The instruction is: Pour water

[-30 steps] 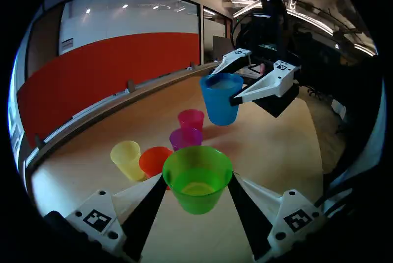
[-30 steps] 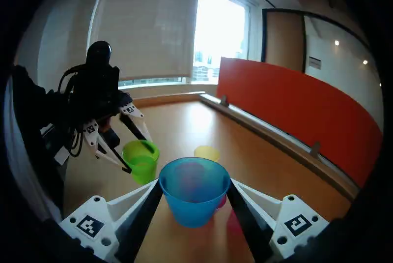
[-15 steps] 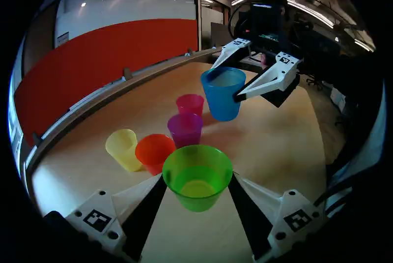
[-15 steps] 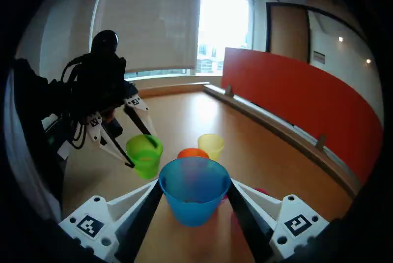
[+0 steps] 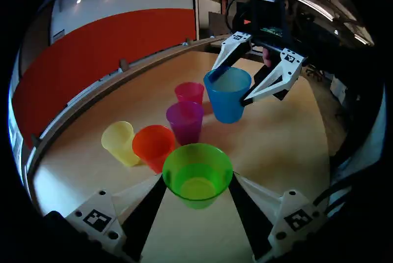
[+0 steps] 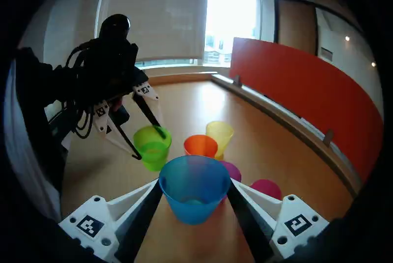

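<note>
Above the table [image 5: 280, 135], the left gripper [image 5: 197, 178], jaws closed on the green cup [image 5: 197, 187] holding water, faces the right gripper [image 5: 228, 86] at 1 o'clock, jaws closed on the blue cup [image 5: 226, 97]. Both cups have risen and converged over the last second; pouring looks imminent.

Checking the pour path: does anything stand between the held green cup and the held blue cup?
Nothing visible blocks it. The purple cup and orange cup stand just beside the line from the green cup to the blue cup, close enough to watch.
</note>
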Demonstrator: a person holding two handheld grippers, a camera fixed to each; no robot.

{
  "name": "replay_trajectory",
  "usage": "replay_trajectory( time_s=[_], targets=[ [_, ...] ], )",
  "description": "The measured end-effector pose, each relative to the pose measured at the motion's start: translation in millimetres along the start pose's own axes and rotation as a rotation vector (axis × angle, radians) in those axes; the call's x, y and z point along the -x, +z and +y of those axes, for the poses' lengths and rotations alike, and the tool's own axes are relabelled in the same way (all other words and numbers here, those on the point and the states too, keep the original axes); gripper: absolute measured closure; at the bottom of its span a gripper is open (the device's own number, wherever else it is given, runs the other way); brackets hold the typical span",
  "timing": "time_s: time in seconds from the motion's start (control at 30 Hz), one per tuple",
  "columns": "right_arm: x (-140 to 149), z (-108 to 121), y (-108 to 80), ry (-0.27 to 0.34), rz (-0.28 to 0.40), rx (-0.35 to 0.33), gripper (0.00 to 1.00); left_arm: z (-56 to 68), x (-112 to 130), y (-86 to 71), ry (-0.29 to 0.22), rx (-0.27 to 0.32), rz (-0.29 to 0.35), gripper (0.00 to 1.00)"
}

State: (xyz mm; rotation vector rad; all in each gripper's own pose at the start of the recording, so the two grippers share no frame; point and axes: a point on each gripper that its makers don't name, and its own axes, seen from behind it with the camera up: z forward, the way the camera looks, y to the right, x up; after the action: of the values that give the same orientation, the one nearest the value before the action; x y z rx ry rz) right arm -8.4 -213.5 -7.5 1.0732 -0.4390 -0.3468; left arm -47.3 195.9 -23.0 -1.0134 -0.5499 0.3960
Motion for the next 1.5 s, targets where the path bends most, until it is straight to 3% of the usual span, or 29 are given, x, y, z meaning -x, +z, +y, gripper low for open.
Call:
replay_trajectory(
  time_s=[0.97,1.5],
  targets=[
    [41,-10,20.8,-0.009,-0.082,-0.054,0.07,-6.7,21,18.4,0.001,0.020,-0.079,0.14],
    [51,-14,30.5,-0.004,-0.085,-0.068,0.07,-9.9,28,20.8,-0.012,0.020,-0.075,0.14]
  ],
)
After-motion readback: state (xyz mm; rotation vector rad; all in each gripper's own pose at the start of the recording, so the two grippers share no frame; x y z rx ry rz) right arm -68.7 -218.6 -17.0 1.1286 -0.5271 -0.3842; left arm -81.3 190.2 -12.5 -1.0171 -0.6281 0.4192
